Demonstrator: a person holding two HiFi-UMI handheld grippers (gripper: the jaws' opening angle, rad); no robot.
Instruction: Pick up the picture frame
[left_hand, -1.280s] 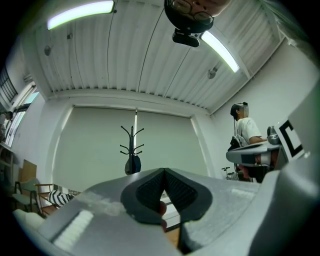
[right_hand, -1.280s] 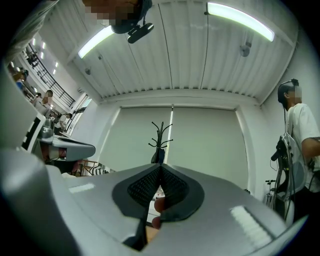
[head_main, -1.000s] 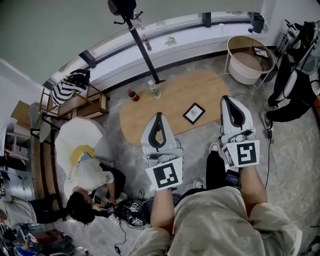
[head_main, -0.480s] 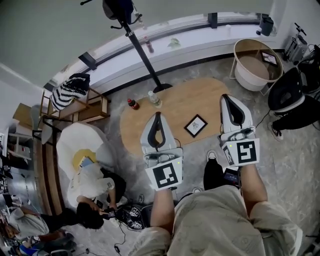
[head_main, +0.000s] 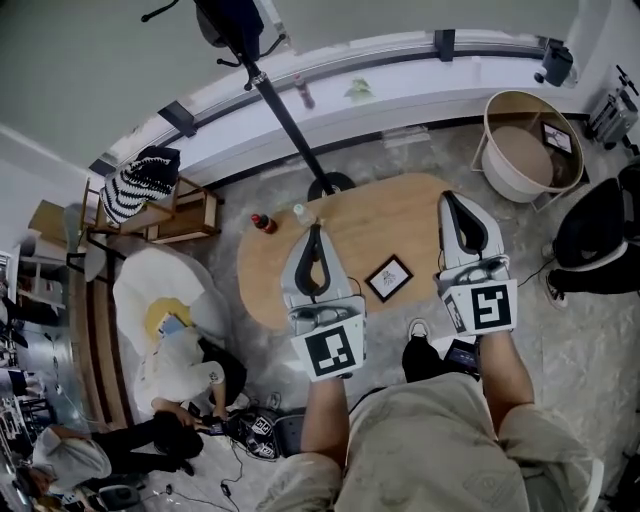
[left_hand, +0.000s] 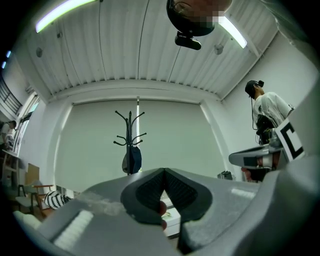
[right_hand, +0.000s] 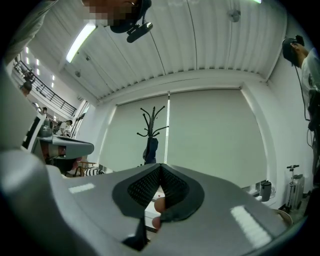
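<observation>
The picture frame (head_main: 389, 277) lies flat and cornerwise on the oval table (head_main: 400, 215), below and between the left gripper (head_main: 316, 232) and right gripper (head_main: 450, 199), both closed on nothing, neither clearly nearer.

No legible word, brand or number in any view.

- Left cube marker (head_main: 331, 351), behind jaws of left gripper (head_main: 316, 231): black-and-white coded square, no letters.
- Right cube marker (head_main: 491, 307), behind jaws of right gripper (head_main: 450, 198): same kind of coded square; its edge also shows right of jaws in left gripper view, only partly seen.
- Picture frame (head_main: 389, 277), between the two jaw pairs: print inside too small to read.
- Dark bottle (head_main: 263, 222), left of left jaws: label unreadable.
</observation>
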